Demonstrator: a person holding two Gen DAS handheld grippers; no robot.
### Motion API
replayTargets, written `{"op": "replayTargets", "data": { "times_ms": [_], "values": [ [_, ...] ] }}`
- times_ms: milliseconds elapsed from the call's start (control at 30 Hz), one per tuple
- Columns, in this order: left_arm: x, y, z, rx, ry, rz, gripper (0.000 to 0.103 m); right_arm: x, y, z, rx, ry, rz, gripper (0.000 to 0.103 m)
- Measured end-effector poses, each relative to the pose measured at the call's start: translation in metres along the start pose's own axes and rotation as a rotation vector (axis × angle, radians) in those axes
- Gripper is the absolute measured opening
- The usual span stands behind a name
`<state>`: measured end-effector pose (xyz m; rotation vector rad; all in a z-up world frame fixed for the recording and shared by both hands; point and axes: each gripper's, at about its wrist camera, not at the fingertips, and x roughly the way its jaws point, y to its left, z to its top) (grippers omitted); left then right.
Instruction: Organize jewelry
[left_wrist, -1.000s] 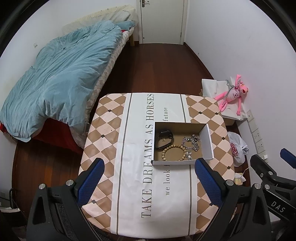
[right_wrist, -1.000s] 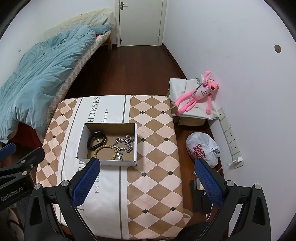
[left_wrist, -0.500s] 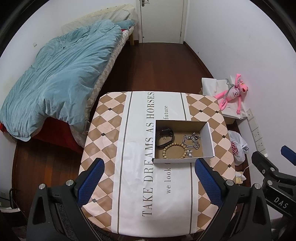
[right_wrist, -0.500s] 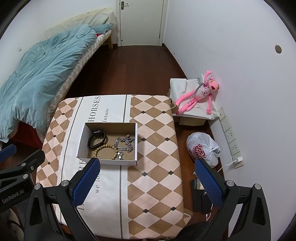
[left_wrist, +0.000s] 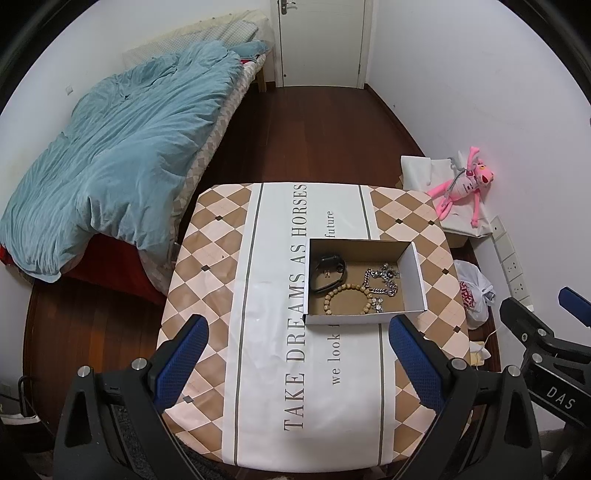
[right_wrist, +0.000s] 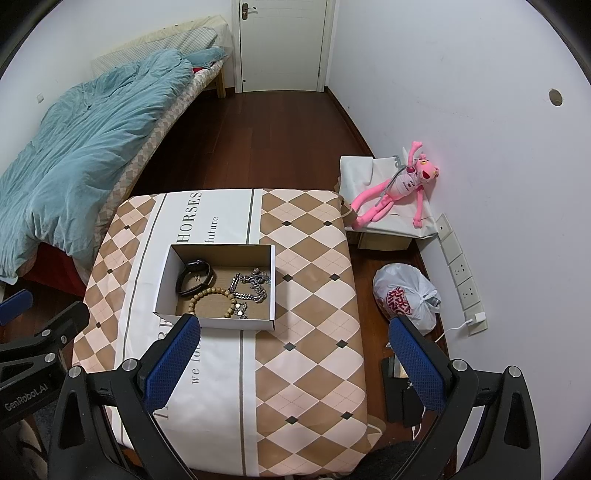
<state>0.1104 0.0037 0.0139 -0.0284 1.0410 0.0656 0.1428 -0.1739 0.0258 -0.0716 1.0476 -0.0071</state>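
A white cardboard box sits on the table with the patterned cloth. Inside lie a black wristband, a wooden bead bracelet and a silver chain. My left gripper is open and empty, held high above the table's near side. My right gripper is open and empty, high above the table's right half. Each gripper shows at the edge of the other's view.
A bed with a teal duvet stands to the left. A pink plush toy lies on a covered box by the right wall. A white plastic bag and a wall socket strip are on the right. A closed door is at the back.
Both grippers have drifted slightly back and up from the table; the box appears a little lower in view. Nothing was taken hold of or let go.
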Motion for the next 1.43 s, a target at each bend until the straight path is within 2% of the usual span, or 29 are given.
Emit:
{"op": "replayTargets", "data": {
  "times_ms": [1433],
  "values": [
    [-0.011,0.000,0.000,-0.004,-0.007,-0.016,0.100,-0.005,-0.001,0.000,-0.002,-0.004,0.001,0.103]
  ]
}}
